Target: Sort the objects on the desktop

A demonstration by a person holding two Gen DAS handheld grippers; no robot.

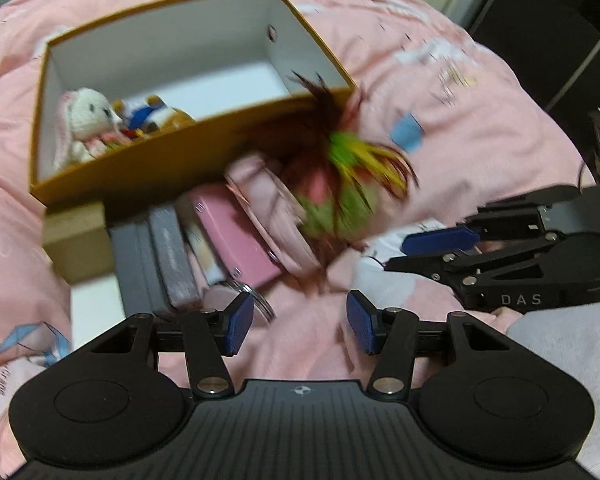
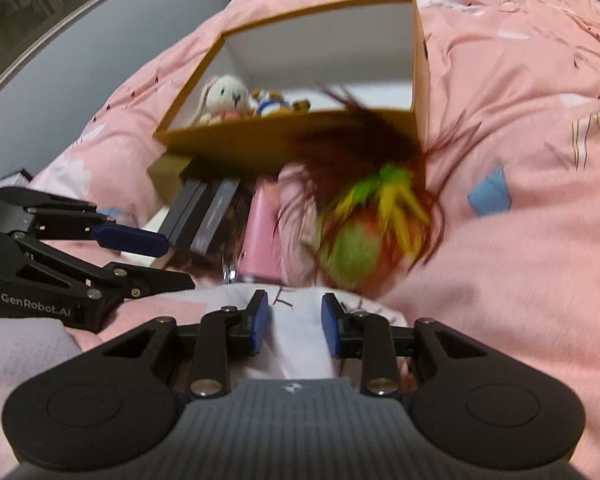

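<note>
Left wrist view showed the left gripper (image 1: 300,326) hovering over the pink patterned bedspread (image 1: 480,92) with its blue ribbed pads well apart and nothing between them. Ahead of it lay a blurred feather toy (image 1: 340,184), a fuzzy green-and-red ball with yellow, green and dark brown plumes; its long axis ran from the ball near the grippers up toward the near wall of the cardboard box (image 1: 140,168), the brown feather tips overlapping the box's rim. The toy rested against a row of slim cases (image 1: 228,232), grey and pink with smooth hard faces, leaning in front of the box beside a small tan carton (image 1: 78,240). The box was ochre outside and white inside, open on top, and held a knitted white rabbit (image 1: 86,124) and other small plush figures at one end. In the right wrist view the right gripper (image 2: 294,328) had its jaws partly open, closer together than the left's, empty, above a white patch of the bedspread. Writing could be read on the tools: "DAS" on the right one, "GenRobot.AI" on the left.
</note>
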